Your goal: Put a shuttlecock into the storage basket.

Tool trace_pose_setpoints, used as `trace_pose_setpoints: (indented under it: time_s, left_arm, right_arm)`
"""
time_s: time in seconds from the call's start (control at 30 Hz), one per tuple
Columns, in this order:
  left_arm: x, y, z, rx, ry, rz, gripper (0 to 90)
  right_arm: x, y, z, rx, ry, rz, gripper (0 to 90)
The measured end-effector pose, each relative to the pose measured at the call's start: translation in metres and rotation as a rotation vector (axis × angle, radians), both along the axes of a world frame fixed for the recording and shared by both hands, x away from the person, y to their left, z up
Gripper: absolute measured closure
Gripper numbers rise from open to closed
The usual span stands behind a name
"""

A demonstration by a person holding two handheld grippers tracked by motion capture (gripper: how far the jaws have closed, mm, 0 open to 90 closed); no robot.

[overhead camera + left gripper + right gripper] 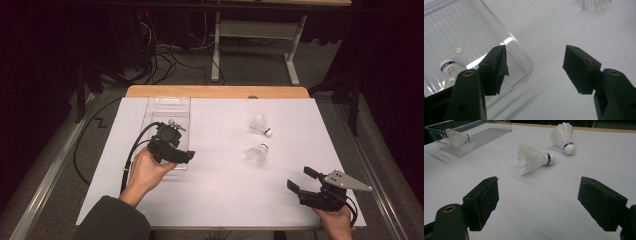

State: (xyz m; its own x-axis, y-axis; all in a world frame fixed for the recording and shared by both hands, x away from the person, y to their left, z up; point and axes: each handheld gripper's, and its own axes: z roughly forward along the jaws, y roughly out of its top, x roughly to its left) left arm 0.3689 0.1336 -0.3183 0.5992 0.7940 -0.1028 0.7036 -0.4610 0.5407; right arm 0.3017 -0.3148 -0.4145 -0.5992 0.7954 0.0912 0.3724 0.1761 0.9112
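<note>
Nearest to the person, the right gripper (299, 180) rests low on the white sheet (215, 190) at the front right corner, its jaws spread apart with nothing between them. Further in on the left, the left gripper (186, 155) hangs over the near end of a clear plastic box (167, 106), its jaws also wide apart and empty.

Three shuttlecocks can be counted. One shuttlecock in the box (449, 71) lies on the ridged clear floor, its white cork ringed with a blue band. Two more lie loose on the sheet to the right of the middle, close together but not touching: the nearer loose shuttlecock (257, 153) on its side, and the farther loose shuttlecock (261, 124) just behind it. Both have white feather skirts, white cork tips and a blue band.

Beyond the sheet, a strip of the wooden table edge (217, 91) shows. Behind that lies a grey floor (260, 65) with tangled cables (160, 62) and the white legs of another table, in a dark room.
</note>
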Motion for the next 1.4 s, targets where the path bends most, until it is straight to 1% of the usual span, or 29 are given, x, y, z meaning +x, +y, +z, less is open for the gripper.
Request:
trace_pose_setpoints:
  time_s: [0.4,0.7,0.97,1.0,1.1,1.13,1.17,1.23,1.4]
  left_arm:
    - [-0.006,-0.013,-0.002,-0.025,-0.014,-0.034,36.6]
    - [-0.012,-0.019,-0.004,-0.033,-0.022,-0.06,36.6]
    - [-0.015,-0.021,-0.006,-0.039,-0.027,-0.073,36.6]
    - [-0.015,-0.021,-0.006,-0.033,-0.029,-0.078,36.5]
    - [-0.017,-0.021,-0.007,-0.045,-0.024,-0.084,36.5]
    - [-0.017,-0.021,-0.007,-0.039,-0.028,-0.084,36.6]
    - [-0.018,-0.022,-0.008,-0.046,-0.026,-0.086,36.8]
    - [-0.019,-0.022,-0.008,-0.043,-0.027,-0.091,36.8]
    - [-0.022,-0.022,-0.007,-0.047,-0.039,-0.091,36.8]
  right_arm:
    - [0.0,0.0,0.0,0.0,-0.002,0.002,17.9]
    - [0.0,0.0,0.0,0.0,-0.002,0.003,17.9]
    - [0.0,0.0,0.0,-0.002,-0.002,0.004,17.9]
    - [0.0,0.0,0.0,-0.001,-0.001,0.004,17.9]
    - [0.0,0.0,0.0,-0.002,0.001,0.004,17.9]
    - [0.0,0.0,0.0,-0.003,0.0,0.004,17.9]
    - [0.0,0.0,0.0,-0.003,0.0,0.005,17.9]
    - [0.0,0.0,0.0,-0.003,-0.001,0.004,17.9]
    - [0.0,0.0,0.0,-0.003,0.0,0.004,17.9]
